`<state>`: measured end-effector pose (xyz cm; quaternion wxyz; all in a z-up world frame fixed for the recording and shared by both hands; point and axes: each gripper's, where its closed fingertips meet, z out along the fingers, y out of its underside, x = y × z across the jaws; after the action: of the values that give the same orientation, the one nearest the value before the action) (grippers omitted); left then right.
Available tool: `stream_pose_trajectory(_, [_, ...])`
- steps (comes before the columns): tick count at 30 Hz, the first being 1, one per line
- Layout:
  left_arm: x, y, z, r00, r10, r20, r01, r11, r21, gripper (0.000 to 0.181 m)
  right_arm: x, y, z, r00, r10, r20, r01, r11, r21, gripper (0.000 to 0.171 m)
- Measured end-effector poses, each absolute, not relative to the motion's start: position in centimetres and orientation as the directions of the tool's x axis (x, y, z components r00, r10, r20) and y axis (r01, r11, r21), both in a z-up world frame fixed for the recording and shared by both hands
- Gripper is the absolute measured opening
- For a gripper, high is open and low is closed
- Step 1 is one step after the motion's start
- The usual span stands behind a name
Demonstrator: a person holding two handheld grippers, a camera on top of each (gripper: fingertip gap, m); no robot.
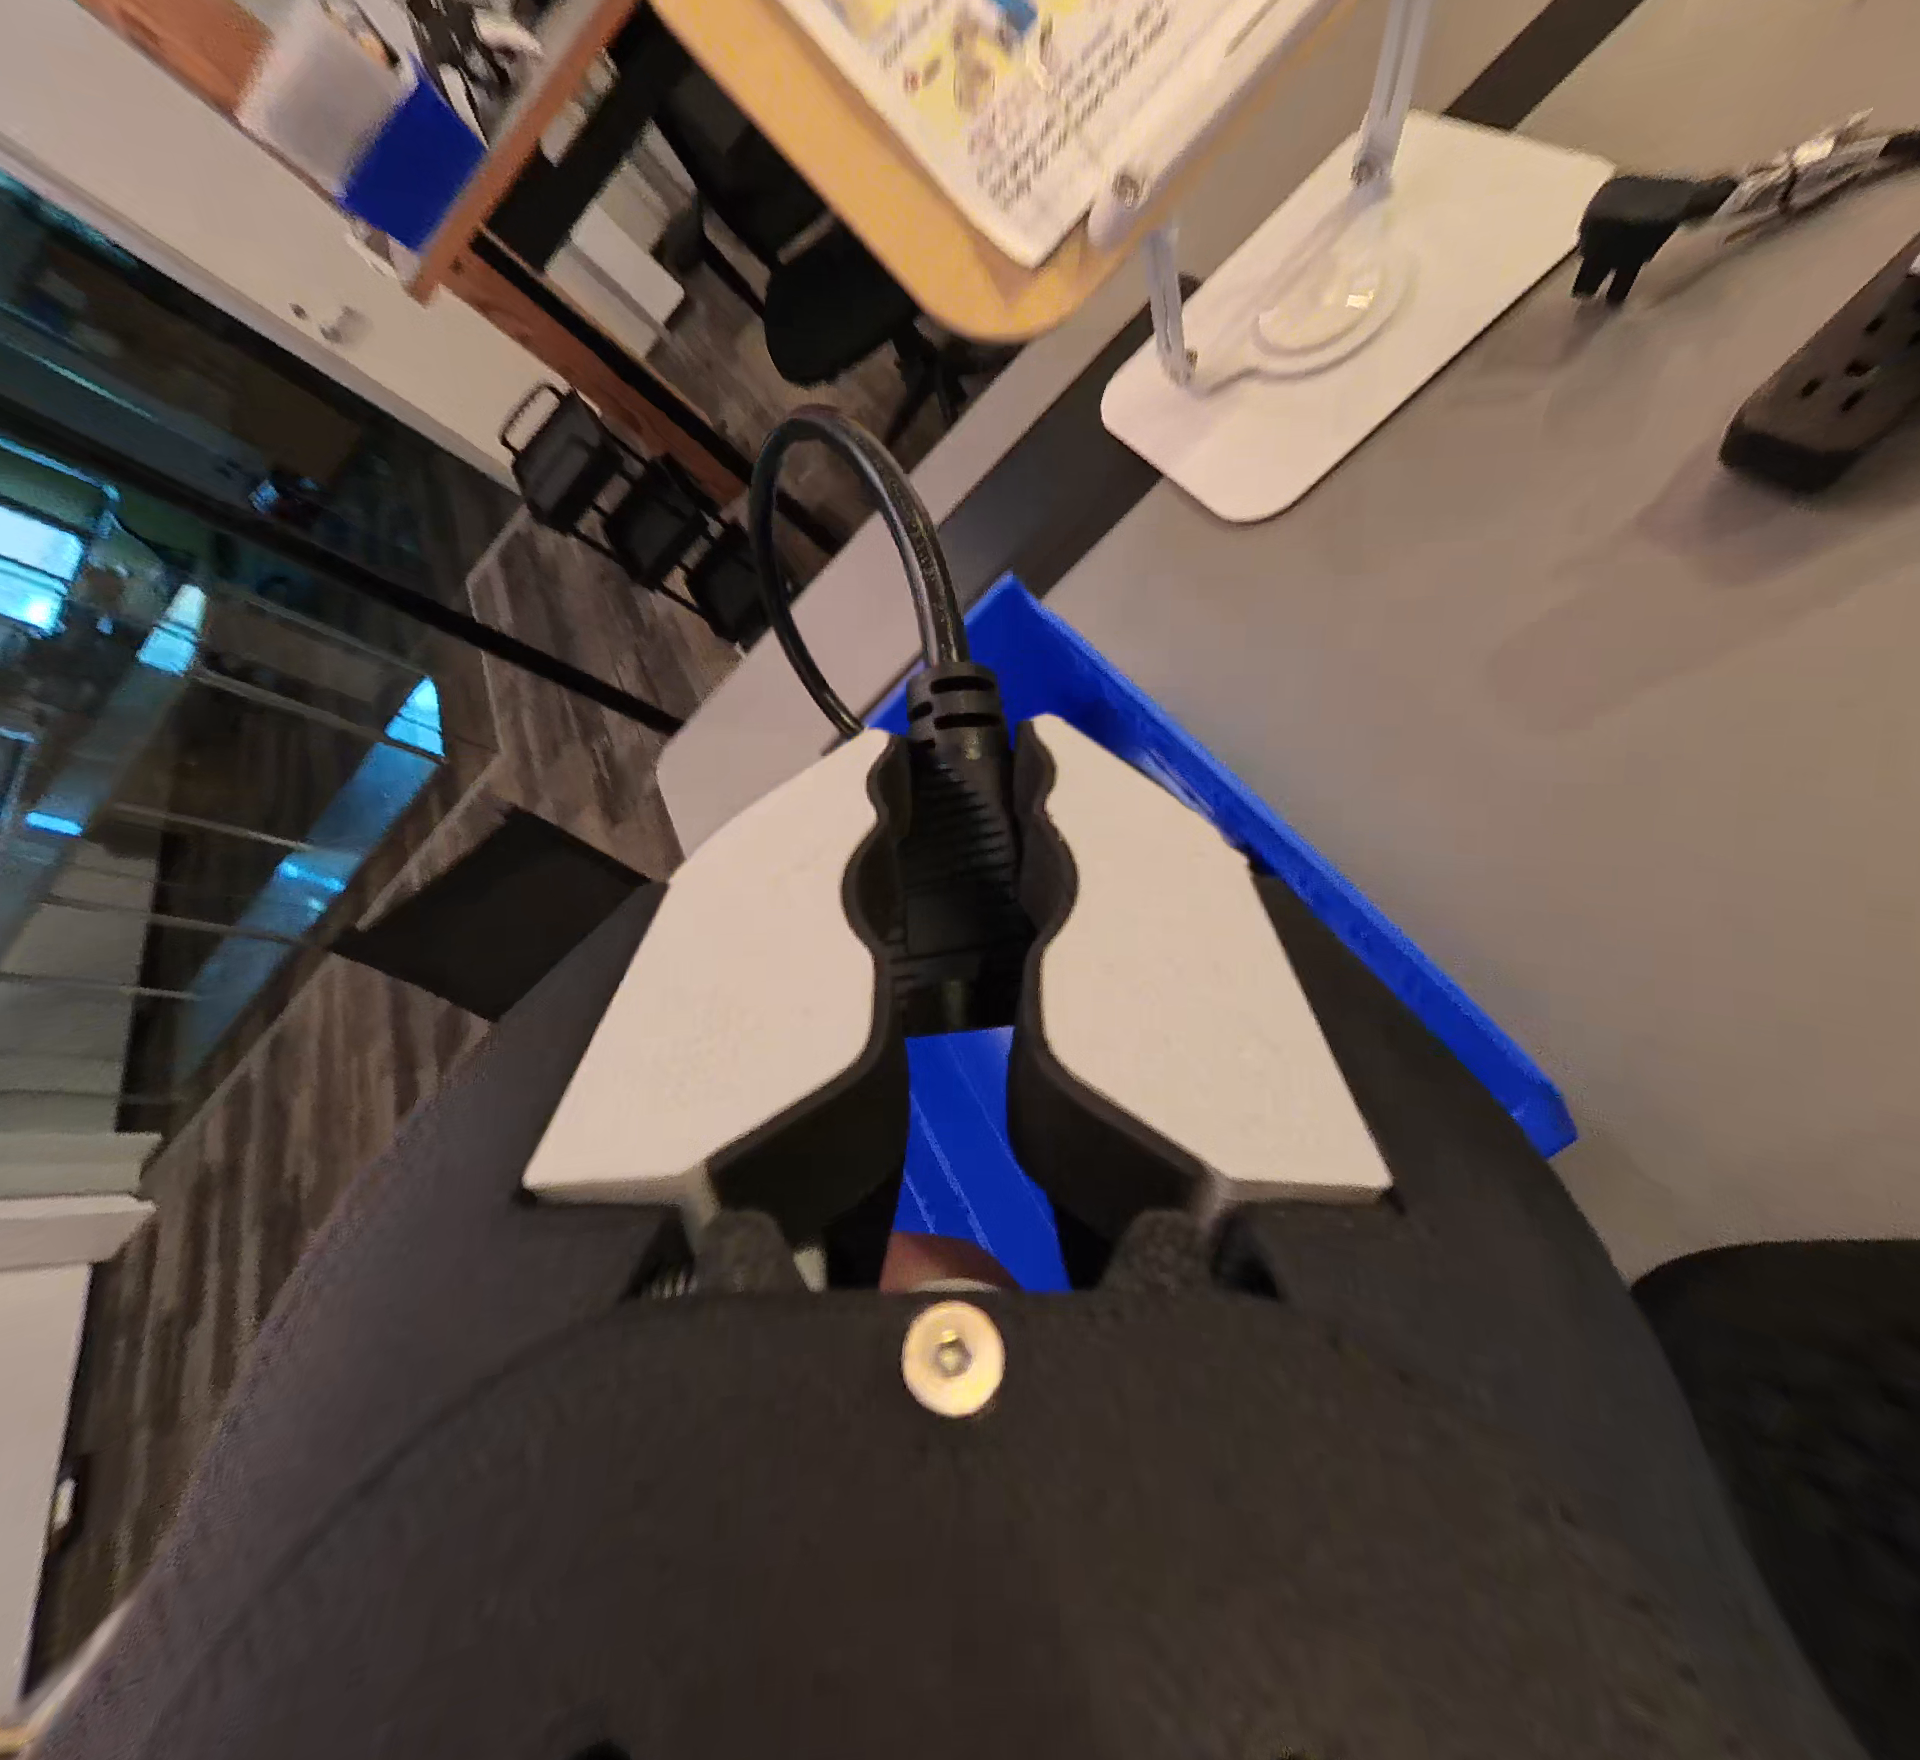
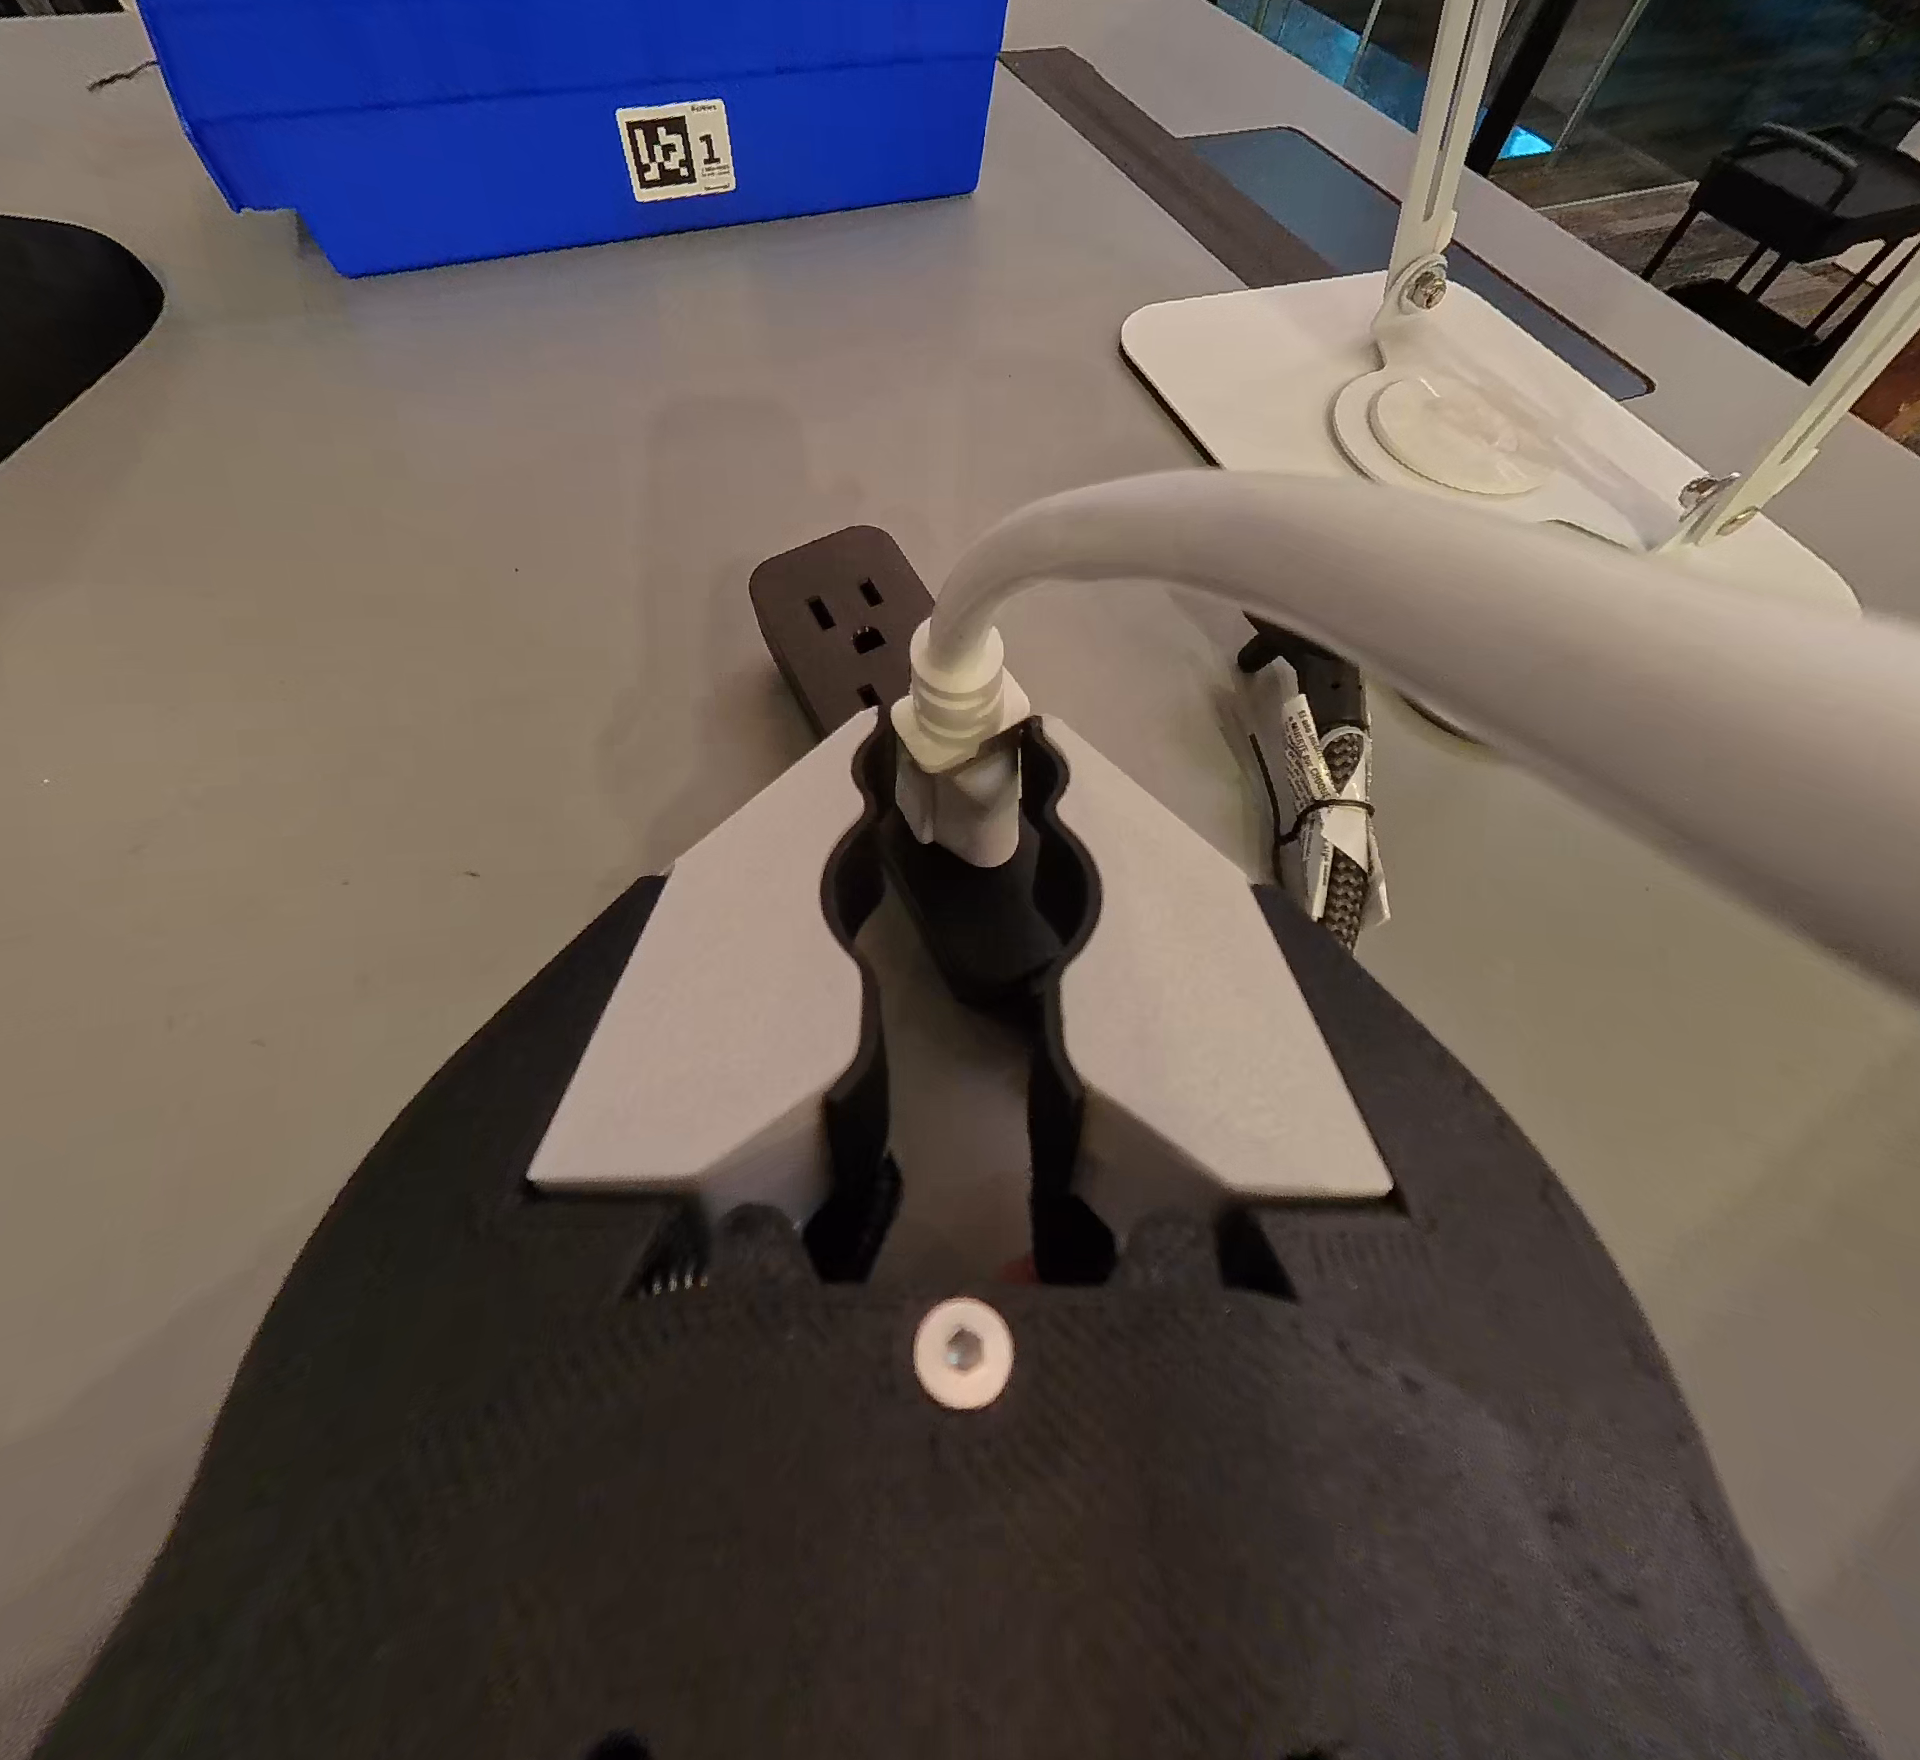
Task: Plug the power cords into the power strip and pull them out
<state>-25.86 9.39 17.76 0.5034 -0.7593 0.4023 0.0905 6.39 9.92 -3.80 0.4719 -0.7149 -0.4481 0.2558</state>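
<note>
While the left gripper (image 1: 956, 837) clamps a black plug (image 1: 951, 863) clear, the right gripper (image 2: 961, 806) pinches a white plug (image 2: 961, 775) above the strip (image 2: 842, 609) at twelve o'clock, probably for insertion.

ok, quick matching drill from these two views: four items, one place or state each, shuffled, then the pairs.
Items:
1. black plug
2. white plug
3. blue bin
4. bundled cord

Places or states:
A. lying on the table, right of the power strip
B. clamped in the right gripper
C. clamped in the left gripper
D. standing at the table's far side

Pairs: 1-C, 2-B, 3-D, 4-A
</note>
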Motion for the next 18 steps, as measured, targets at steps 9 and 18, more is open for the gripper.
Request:
stream_pose_trajectory(9, [-16.6, 5.9, 21.8, 0.525, -0.600, -0.604, -0.717, 0.070, -0.694, 0.017, 6.4, 9.9, -3.8, 0.468, 0.882, 0.060, 0.399, -0.151, -0.904, 0.021])
stream_pose_trajectory(18, [-10.0, 3.4, 12.8, 0.456, -0.728, -0.512, -0.722, 0.034, -0.691, 0.017, 6.4, 9.9, -3.8, 0.467, 0.882, 0.057, 0.398, -0.153, -0.905, 0.022])
